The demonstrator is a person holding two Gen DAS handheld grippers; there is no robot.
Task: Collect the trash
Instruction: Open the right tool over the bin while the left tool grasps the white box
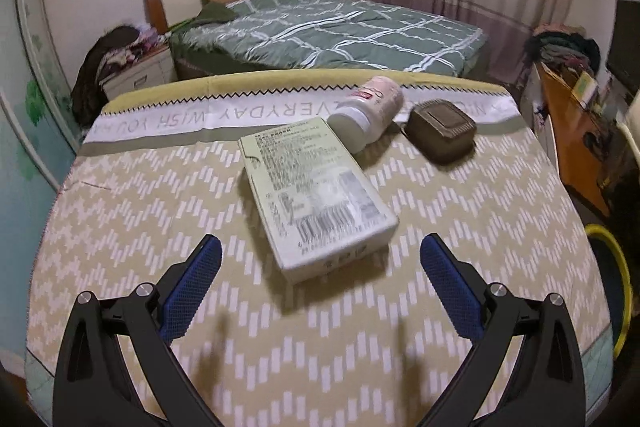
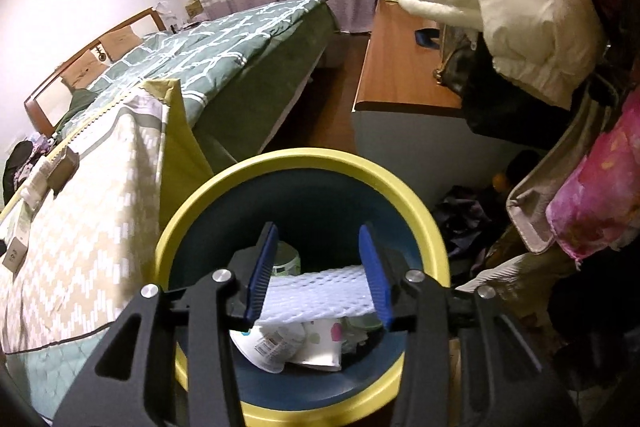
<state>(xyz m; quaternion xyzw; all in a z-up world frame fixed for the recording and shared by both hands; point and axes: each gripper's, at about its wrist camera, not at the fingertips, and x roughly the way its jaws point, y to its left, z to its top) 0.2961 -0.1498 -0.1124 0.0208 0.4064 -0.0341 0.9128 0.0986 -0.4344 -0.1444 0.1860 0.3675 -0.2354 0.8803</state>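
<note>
In the left wrist view a pale green carton (image 1: 316, 195) with printed text and a barcode lies flat on the table's patterned cloth (image 1: 120, 227). Behind it a white bottle (image 1: 368, 111) lies on its side beside a small brown box (image 1: 440, 135). My left gripper (image 1: 320, 241) hovers open just short of the carton, its blue pads wide apart with nothing between them. In the right wrist view my right gripper (image 2: 319, 231) hangs over the yellow-rimmed blue bin (image 2: 304, 157). A white foam net (image 2: 320, 295) stretches from one pad to the other. Wrappers and a cup (image 2: 288, 347) lie in the bin.
The bin's yellow rim (image 1: 616, 267) shows past the table's right edge. A bed with a green checked quilt (image 1: 328, 31) stands beyond the table. An orange-topped cabinet (image 2: 400, 67) piled with clothes and bedding (image 2: 520, 7) crowds the right of the bin.
</note>
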